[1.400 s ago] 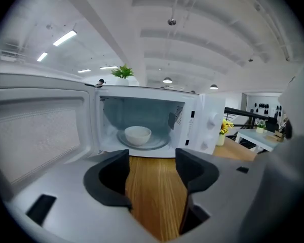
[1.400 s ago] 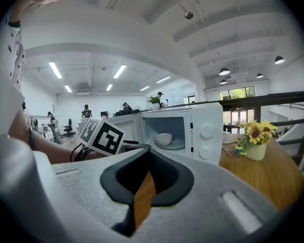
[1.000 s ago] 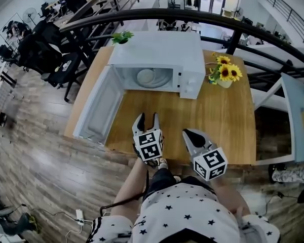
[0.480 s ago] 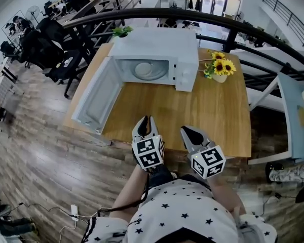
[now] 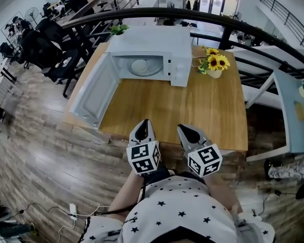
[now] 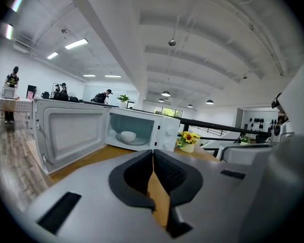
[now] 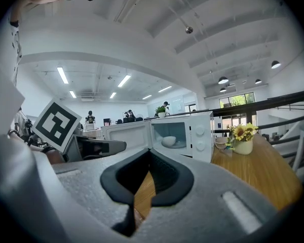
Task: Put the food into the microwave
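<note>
The white microwave (image 5: pixel 157 47) stands at the back of the wooden table (image 5: pixel 192 105), its door (image 5: pixel 88 92) swung wide open to the left. A white bowl (image 5: pixel 140 66) of food sits inside on the turntable, also seen as the bowl (image 6: pixel 127 135) and the bowl (image 7: pixel 168 141) in the gripper views. My left gripper (image 5: pixel 143 122) hovers over the table's near edge; its jaws have just been closing and now meet with nothing between them (image 6: pixel 153 153). My right gripper (image 5: pixel 182 128) sits beside it, shut and empty (image 7: pixel 150 157). Both point toward the microwave from well back.
A vase of sunflowers (image 5: pixel 213 64) stands right of the microwave, a small potted plant (image 5: pixel 118 29) behind it. A curved black railing (image 5: pixel 228 27) runs past the table's far side. Wooden floor lies left, with a white table (image 5: pixel 289 110) at right.
Both grippers have pulled back from the microwave to the table's near edge. The left jaws, apart a second ago, have closed. The right jaws stayed shut.
</note>
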A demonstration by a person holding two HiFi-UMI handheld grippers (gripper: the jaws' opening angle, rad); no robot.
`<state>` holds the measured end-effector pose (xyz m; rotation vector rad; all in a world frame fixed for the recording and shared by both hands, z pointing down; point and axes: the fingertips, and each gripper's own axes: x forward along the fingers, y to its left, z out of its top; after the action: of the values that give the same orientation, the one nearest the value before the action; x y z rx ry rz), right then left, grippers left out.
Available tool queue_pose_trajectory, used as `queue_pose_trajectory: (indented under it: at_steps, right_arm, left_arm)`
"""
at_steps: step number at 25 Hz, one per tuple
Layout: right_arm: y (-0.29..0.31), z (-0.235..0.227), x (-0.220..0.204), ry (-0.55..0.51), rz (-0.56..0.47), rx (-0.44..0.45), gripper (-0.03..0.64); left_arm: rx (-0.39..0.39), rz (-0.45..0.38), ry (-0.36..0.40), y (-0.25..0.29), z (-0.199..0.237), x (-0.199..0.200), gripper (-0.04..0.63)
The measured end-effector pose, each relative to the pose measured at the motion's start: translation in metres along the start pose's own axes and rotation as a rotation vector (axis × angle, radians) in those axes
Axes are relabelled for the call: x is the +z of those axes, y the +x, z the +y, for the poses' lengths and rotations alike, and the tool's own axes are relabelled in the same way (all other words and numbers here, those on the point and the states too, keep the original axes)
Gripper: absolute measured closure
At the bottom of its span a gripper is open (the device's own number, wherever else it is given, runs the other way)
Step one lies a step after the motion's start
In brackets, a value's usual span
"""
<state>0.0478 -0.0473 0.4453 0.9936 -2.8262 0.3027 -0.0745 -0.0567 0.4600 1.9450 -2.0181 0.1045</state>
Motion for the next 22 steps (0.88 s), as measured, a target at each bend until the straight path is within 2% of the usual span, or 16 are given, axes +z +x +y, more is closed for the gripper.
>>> queue_pose_trajectory:
  at_steps: [8, 22]
  right_arm:
    - [-0.009, -0.001, -0.003, 0.008, -0.004, -0.013, 0.611]
    - [-0.005, -0.002, -0.002, 0.004, -0.006, -0.017, 0.611]
  left_arm:
    - [-0.043, -0.001, 0.0, -0.009, -0.012, 0.0, 0.591]
    - [-0.057, 0.01, 0.016, -0.008, -0.012, 0.0, 0.592]
